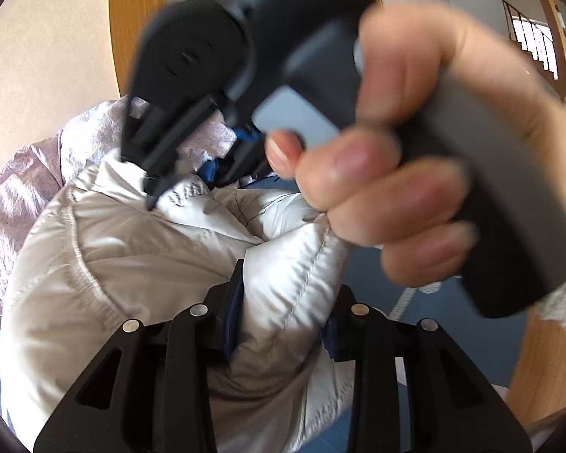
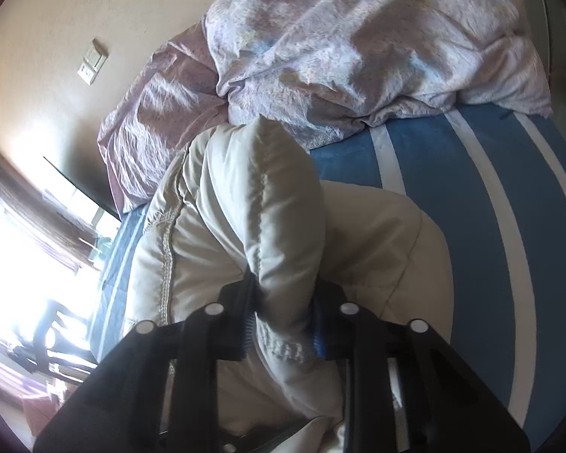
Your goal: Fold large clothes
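Note:
A puffy off-white quilted jacket [image 1: 132,256] lies bunched on the bed. My left gripper [image 1: 283,309] is shut on a thick padded fold of it, which bulges up between the blue pads. In the left wrist view a hand [image 1: 396,151] holds my right gripper [image 1: 185,185] just above, its tips down in the jacket's far fold. In the right wrist view the jacket [image 2: 253,196] rises as a stitched roll between the jaws, and my right gripper [image 2: 283,321] is shut on it.
The jacket rests on a blue sheet with white stripes [image 2: 471,226]. A crumpled lilac duvet [image 2: 358,37] lies heaped behind it against the wall. A wall switch [image 2: 92,62] and a bright window [image 2: 19,245] are at left. A wooden frame [image 1: 120,19] stands behind.

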### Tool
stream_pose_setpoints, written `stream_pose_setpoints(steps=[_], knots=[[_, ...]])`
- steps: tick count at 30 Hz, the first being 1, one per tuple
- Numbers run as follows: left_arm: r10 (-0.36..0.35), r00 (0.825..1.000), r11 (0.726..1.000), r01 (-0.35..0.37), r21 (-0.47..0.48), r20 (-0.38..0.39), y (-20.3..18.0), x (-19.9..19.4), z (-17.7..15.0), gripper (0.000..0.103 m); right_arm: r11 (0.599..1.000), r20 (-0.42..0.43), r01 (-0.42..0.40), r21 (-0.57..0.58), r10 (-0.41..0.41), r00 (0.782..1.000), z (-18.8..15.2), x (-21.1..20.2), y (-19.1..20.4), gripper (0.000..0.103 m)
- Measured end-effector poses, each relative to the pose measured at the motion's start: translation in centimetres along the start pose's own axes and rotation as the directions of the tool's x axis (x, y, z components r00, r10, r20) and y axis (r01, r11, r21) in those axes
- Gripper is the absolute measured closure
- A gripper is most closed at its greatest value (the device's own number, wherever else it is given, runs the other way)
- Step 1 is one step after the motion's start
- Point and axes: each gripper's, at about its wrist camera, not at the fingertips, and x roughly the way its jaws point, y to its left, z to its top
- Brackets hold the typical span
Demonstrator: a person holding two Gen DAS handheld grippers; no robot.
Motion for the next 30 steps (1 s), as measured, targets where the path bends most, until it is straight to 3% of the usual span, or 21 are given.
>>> stream_pose_setpoints(steps=[5,7,11,13,15,19,26,30], knots=[[-0.079,0.997,0.997,0.079,-0.013,0.017,1.0,-4.6,0.2,0.069,1.000,0.019,0.010,0.001,-0.010,1.000,-0.1,-0.3,-0.5,0.084],[-0.079,0.996,0.997,0.080,-0.024,0.038,2.0,-6.6,0.5,0.069,1.000,0.021,0.021,0.005,-0.021,1.000,-0.2,-0.3,-0.6,0.084],[-0.104,0.994,0.985,0.108,-0.136,0.036,6.4,-9.1,2.4,0.069,0.999,0.022,0.029,0.018,-0.029,0.999,-0.4,-0.3,-1.0,0.085],[-0.077,0.997,0.976,0.081,-0.202,0.028,9.4,-9.0,3.4,0.067,0.999,0.022,0.037,0.026,-0.038,0.999,-0.5,-0.2,-1.3,0.085],[-0.006,1.000,0.965,0.004,-0.263,-0.007,12.1,-8.5,3.8,0.066,0.998,0.022,0.048,0.033,-0.048,0.999,-0.6,-0.3,-1.4,0.085],[0.049,0.995,0.920,-0.077,-0.384,-0.084,17.5,-6.5,3.4,0.067,0.996,0.025,0.081,0.040,-0.082,0.996,-0.9,-0.2,-1.7,0.085],[0.147,0.970,0.899,-0.214,-0.383,-0.196,21.1,-2.3,2.5,0.067,0.988,0.040,0.155,0.027,-0.156,0.987,-1.6,0.2,-1.9,0.084],[0.166,0.960,0.894,-0.242,-0.377,-0.224,21.6,-1.1,1.5,0.066,0.977,0.051,0.215,-0.001,-0.214,0.975,-1.9,0.9,-2.1,0.082]])
